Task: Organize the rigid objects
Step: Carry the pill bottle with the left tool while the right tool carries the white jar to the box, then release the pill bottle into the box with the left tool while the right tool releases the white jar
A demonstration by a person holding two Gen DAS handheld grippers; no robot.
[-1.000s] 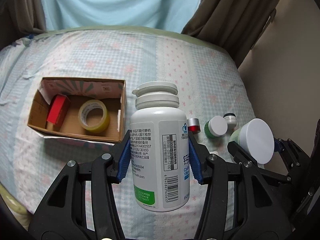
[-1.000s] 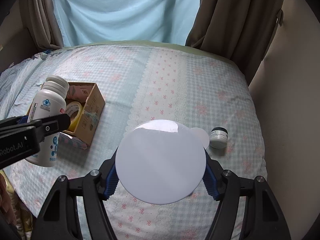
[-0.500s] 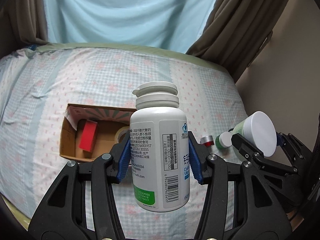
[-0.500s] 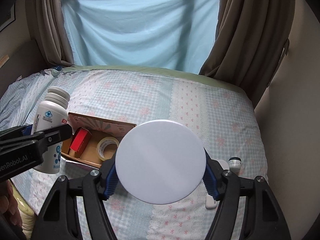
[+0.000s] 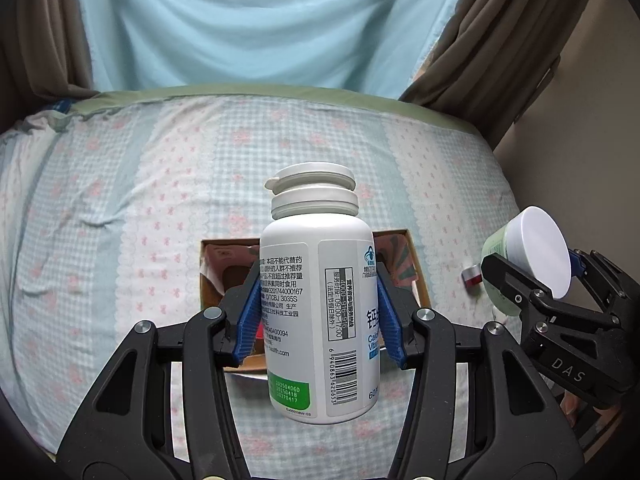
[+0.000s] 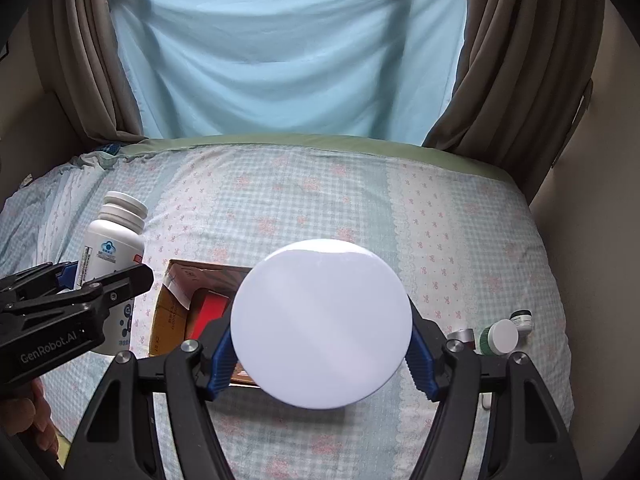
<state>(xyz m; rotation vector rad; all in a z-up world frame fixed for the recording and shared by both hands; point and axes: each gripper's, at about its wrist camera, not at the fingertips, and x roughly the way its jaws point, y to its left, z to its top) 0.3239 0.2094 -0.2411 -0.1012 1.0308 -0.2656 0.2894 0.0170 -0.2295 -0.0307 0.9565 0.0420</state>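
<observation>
My left gripper (image 5: pixel 318 320) is shut on a white pill bottle (image 5: pixel 320 312) with a white cap, held upright above the bed; the bottle also shows in the right wrist view (image 6: pixel 114 248). My right gripper (image 6: pixel 322 354) is shut on a green jar with a white lid (image 6: pixel 322 328), also seen at the right of the left wrist view (image 5: pixel 532 260). An open cardboard box (image 5: pixel 412 256) lies on the bed behind both, mostly hidden; a red item (image 6: pixel 210 310) shows inside it.
On the checked bedsheet (image 6: pixel 320 208) to the right lie a small green jar with a white lid (image 6: pixel 500 338), a dark-capped small jar (image 6: pixel 522 318) and a silver-and-red cap (image 6: pixel 462 338). Blue and brown curtains hang behind the bed. A wall stands at the right.
Both grippers have risen and pulled back with their objects. The box has shifted from the left to behind the held bottle and jar, and more curtain shows.
</observation>
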